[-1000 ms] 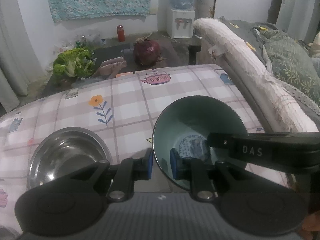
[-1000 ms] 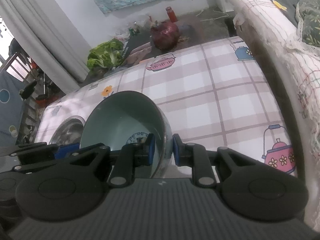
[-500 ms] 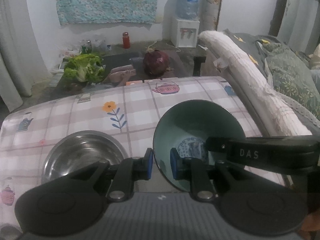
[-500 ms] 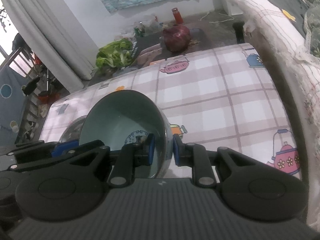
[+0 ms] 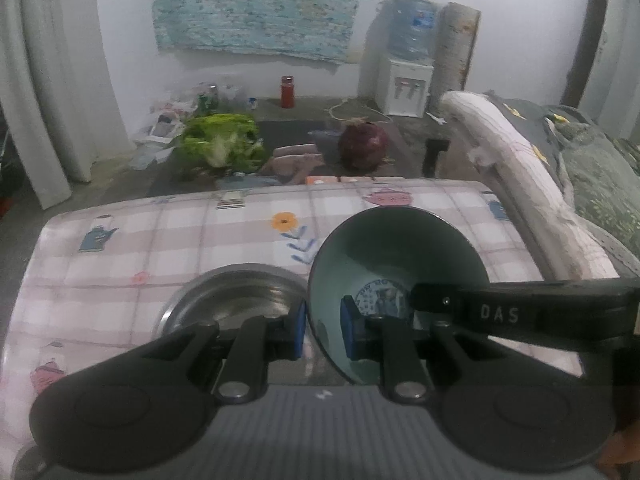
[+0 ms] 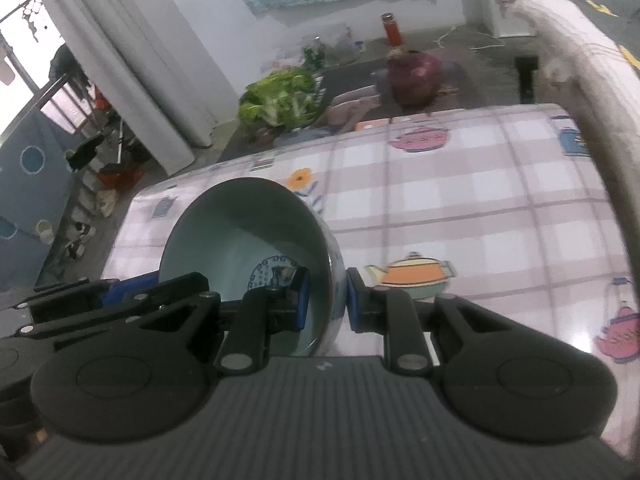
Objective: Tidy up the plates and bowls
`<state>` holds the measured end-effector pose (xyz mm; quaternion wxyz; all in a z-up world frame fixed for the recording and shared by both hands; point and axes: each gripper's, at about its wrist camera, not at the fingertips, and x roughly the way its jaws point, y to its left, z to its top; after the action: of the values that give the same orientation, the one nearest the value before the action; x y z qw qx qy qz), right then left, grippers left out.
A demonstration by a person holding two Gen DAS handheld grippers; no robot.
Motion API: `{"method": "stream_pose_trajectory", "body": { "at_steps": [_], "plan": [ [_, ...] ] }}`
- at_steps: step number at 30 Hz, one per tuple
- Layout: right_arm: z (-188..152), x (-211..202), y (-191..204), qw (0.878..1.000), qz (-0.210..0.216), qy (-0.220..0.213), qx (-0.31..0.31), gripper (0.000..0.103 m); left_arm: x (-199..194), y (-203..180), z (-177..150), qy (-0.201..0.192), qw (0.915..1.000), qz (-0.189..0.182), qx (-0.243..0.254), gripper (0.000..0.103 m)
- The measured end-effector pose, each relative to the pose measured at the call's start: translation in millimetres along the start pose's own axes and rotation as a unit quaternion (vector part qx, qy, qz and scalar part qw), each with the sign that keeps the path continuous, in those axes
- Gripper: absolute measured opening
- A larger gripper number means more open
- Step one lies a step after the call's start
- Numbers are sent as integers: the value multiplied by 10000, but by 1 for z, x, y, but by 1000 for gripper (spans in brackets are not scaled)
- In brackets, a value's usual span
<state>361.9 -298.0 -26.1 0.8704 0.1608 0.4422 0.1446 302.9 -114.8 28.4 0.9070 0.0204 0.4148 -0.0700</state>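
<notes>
A pale green bowl (image 5: 396,248) with a blue print on its bottom hangs tilted above the checked tablecloth (image 5: 160,248). My left gripper (image 5: 323,330) is shut on its left rim, one blue pad inside and one outside. My right gripper (image 6: 327,300) is shut on the opposite rim of the same green bowl (image 6: 240,236); its black finger (image 5: 520,312) crosses the left wrist view. A steel bowl (image 5: 236,292) sits on the table just left of the green bowl, partly hidden by my left gripper. The left gripper's fingers (image 6: 100,300) show at the left edge of the right wrist view.
A padded white rail (image 5: 520,168) and bedding run along the table's right side. Past the far table edge, on the floor, lie leafy greens (image 5: 220,144), a dark red round object (image 5: 362,146) and a red bottle (image 5: 287,91). A water dispenser (image 5: 408,80) stands by the wall.
Both grippers have carried the green bowl up and to the left. The steel bowl now lies right beside it in the left wrist view, and more of the floor beyond the table shows.
</notes>
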Motion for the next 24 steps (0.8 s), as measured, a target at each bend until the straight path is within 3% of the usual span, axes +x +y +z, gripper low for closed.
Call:
{"method": "stream_pose_trajectory", "body": {
  "at_steps": [11, 21, 24],
  "plan": [
    [4, 50, 59, 9984, 308, 383, -269, 18, 13, 68, -6, 153, 9982, 378, -428, 19],
    [-13, 107, 83, 9946, 106, 861, -562, 19, 54, 102, -26, 665, 9949, 388, -659, 19],
    [-17, 114, 87, 9934, -24, 880, -741, 20, 56, 105, -31, 647, 9950, 388, -654, 19]
  ]
}}
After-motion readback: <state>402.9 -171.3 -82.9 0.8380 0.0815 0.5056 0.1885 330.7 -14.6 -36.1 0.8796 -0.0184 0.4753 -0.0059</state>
